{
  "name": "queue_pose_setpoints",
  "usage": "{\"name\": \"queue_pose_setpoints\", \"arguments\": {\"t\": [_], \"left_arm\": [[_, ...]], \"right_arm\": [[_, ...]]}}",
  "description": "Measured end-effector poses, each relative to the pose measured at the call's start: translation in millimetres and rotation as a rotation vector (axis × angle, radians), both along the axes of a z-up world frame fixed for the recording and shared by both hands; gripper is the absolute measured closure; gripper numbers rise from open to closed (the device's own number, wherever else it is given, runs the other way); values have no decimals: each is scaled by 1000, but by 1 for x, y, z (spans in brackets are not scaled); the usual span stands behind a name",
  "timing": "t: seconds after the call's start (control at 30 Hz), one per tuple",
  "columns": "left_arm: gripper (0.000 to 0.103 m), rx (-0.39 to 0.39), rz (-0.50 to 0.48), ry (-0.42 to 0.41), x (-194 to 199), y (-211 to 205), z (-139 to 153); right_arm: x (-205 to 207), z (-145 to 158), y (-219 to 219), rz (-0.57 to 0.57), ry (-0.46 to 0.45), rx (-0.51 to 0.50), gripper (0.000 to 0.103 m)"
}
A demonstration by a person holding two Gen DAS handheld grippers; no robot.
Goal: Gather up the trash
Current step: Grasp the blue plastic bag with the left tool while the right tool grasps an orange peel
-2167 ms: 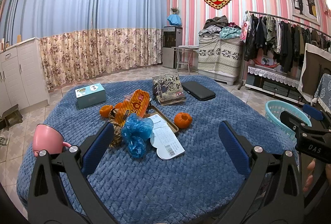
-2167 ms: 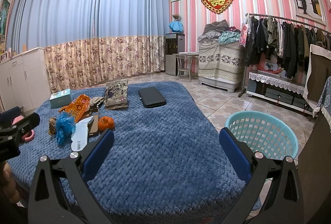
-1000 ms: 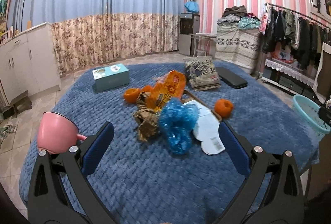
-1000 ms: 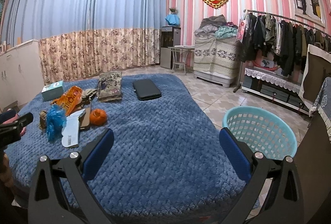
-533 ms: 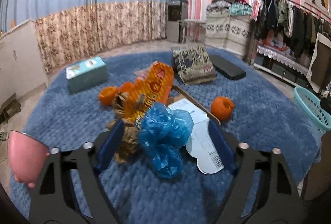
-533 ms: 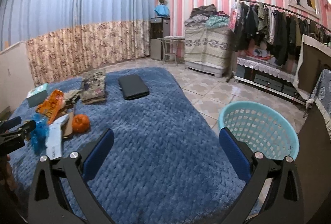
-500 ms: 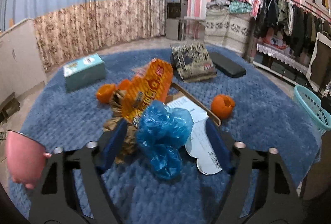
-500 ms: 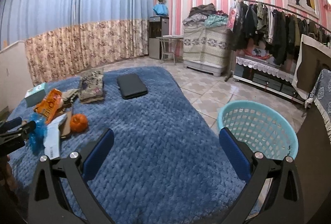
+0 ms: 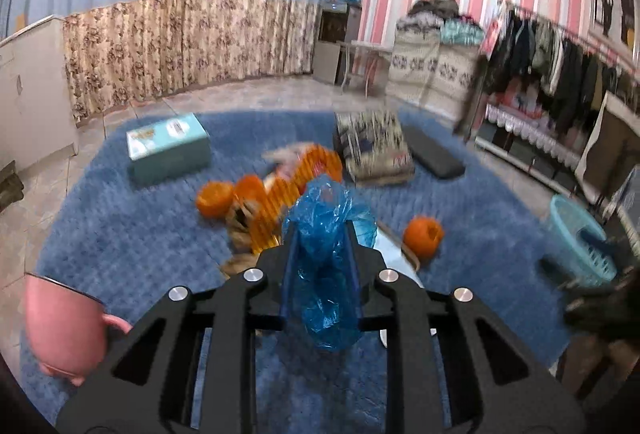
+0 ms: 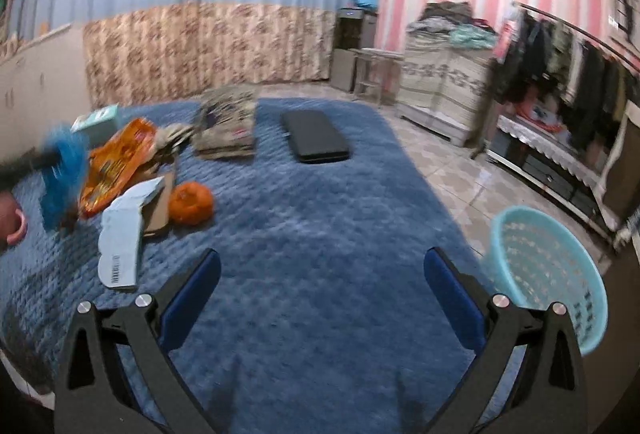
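Observation:
My left gripper (image 9: 322, 230) is shut on a crumpled blue plastic bag (image 9: 326, 234) and holds it above the blue blanket (image 9: 120, 218). The bag also shows at the far left of the right wrist view (image 10: 64, 169). Behind it lie an orange snack wrapper (image 9: 276, 201), brown crumpled wrappers (image 9: 240, 230), orange peels (image 9: 423, 232) and a white paper mailer (image 10: 122, 234). My right gripper (image 10: 322, 278) is open and empty over the blanket's right part. A light blue basket (image 10: 544, 274) stands on the floor to its right.
A pink mug (image 9: 66, 322) sits at the blanket's left edge. A teal box (image 9: 168, 145), a patterned pouch (image 9: 374, 149) and a black case (image 10: 314, 141) lie farther back. A clothes rack (image 10: 568, 73) lines the right wall.
My left gripper has moved in and shut on the blue bag, then lifted it off the pile. My right gripper stayed open and swung a little left.

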State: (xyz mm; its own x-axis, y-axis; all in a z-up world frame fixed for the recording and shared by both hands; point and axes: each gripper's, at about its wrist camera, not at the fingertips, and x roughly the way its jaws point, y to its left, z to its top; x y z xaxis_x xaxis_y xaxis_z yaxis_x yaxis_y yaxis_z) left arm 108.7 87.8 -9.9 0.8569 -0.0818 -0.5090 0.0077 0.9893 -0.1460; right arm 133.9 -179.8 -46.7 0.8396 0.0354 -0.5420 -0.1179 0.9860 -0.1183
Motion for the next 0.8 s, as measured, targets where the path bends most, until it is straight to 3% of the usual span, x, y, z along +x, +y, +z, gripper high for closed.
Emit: {"name": "queue_pose_setpoints", "arguments": {"t": [0.2,0.43,0.6,0.8], "left_arm": [[83,44,83,-1,-1,23,10],[83,17,133,37,-4,53,2],[83,16,133,43,-4,59,0],[83,7,124,49,-3,60,-5]], "right_arm": [[26,-9,38,76,51,14,4],[61,-13,73,136,105,52,5],[82,-22,85,149,158,55,24],[97,-36,87,156,226,99,28]]}}
